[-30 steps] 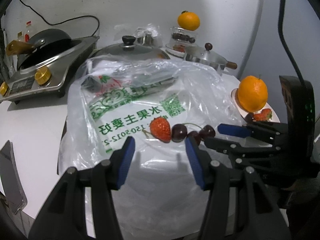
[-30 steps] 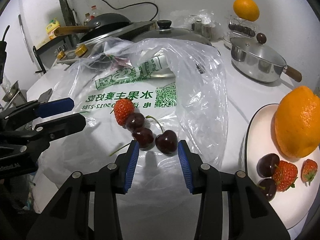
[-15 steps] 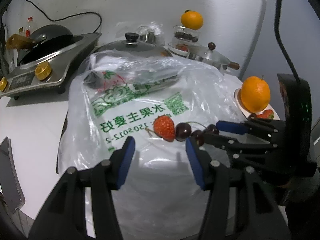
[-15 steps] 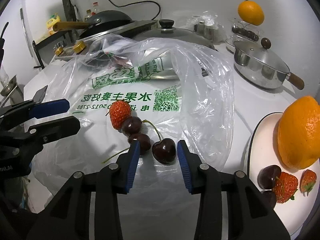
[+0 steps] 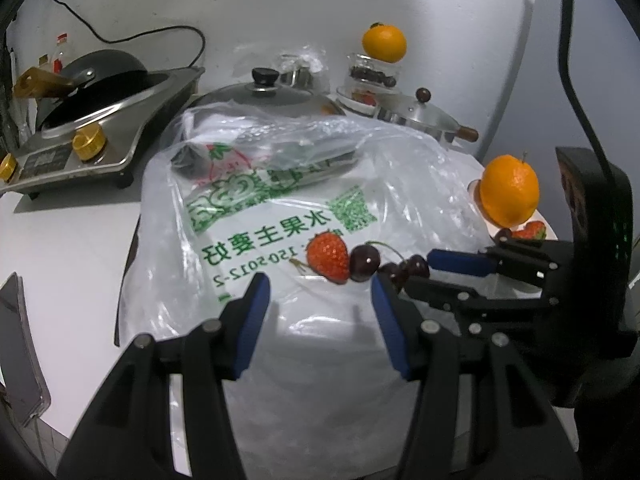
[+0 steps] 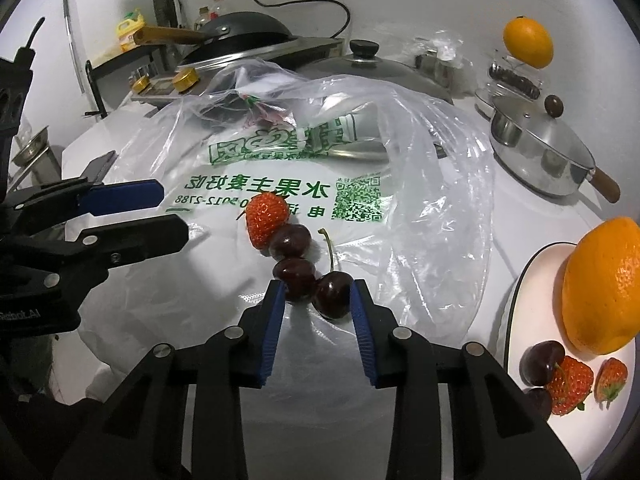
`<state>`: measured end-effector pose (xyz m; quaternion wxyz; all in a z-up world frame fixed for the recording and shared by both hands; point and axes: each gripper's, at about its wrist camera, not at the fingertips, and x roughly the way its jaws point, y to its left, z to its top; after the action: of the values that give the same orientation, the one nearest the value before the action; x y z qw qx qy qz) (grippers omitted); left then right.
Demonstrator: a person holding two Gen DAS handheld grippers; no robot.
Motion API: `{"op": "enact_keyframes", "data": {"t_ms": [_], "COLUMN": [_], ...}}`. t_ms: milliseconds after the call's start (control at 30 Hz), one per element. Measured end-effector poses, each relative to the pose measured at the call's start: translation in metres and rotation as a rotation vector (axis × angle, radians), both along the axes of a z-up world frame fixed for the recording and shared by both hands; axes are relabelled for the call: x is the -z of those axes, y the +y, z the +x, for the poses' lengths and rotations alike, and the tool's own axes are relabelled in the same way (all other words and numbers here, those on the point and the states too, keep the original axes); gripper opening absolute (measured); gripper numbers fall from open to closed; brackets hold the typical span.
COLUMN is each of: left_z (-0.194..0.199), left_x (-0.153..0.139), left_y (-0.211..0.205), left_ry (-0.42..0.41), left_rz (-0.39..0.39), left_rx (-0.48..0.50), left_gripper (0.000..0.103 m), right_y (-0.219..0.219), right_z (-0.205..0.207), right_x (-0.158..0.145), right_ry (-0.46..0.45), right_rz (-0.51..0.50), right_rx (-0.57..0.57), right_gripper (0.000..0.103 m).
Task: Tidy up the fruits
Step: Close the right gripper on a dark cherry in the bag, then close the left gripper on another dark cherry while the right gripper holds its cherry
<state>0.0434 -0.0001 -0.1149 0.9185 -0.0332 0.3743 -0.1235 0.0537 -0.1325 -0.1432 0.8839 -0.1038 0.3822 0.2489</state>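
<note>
A strawberry and three dark cherries lie in a row on a clear plastic bag with green print. My right gripper is open, its blue pads on either side of the two nearest cherries, touching or nearly touching them. My left gripper is open and empty, just short of the strawberry and the first cherry. A white plate at the right holds an orange, strawberries and cherries.
A steel saucepan with lid stands behind the plate. A big pot lid, a stove with a wok and an orange on a glass jar stand at the back. A phone lies at the left edge.
My right gripper has moved forward, so its pads now flank the two nearest cherries. My left gripper has drifted slightly and stays open.
</note>
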Motion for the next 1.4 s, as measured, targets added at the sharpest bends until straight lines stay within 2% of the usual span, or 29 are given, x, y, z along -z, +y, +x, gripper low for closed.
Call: {"op": "enact_keyframes", "data": {"t_ms": [433,700,833,933,1400], "left_z": [0.000,0.000,0.000,0.000,0.008], "left_x": [-0.001,-0.001,0.000,0.000,0.001], "left_y": [-0.005,-0.010,-0.014,-0.016,-0.040], "left_ry": [0.002,0.009,0.012,0.013,0.021], "left_rz": [0.009,0.020,0.024,0.026,0.052], "left_rx": [0.000,0.008,0.017,0.020,0.055], "left_gripper": [0.054,0.054,0.054,0.054,0.054], "right_y": [-0.008,-0.007,-0.008,-0.009,-0.032], "right_z": [0.009,0.014,0.014,0.013,-0.004], "right_x": [0.007,0.011,0.011,0.011,-0.023], "right_ry": [-0.007,-0.007,0.001,-0.001,-0.077], "right_rz": [-0.039,-0.024,0.001,0.005,0.073], "right_rx": [0.014,0.025,0.015,0.018,0.047], "right_gripper": [0.036,0.036,0.029,0.029,0.029]}}
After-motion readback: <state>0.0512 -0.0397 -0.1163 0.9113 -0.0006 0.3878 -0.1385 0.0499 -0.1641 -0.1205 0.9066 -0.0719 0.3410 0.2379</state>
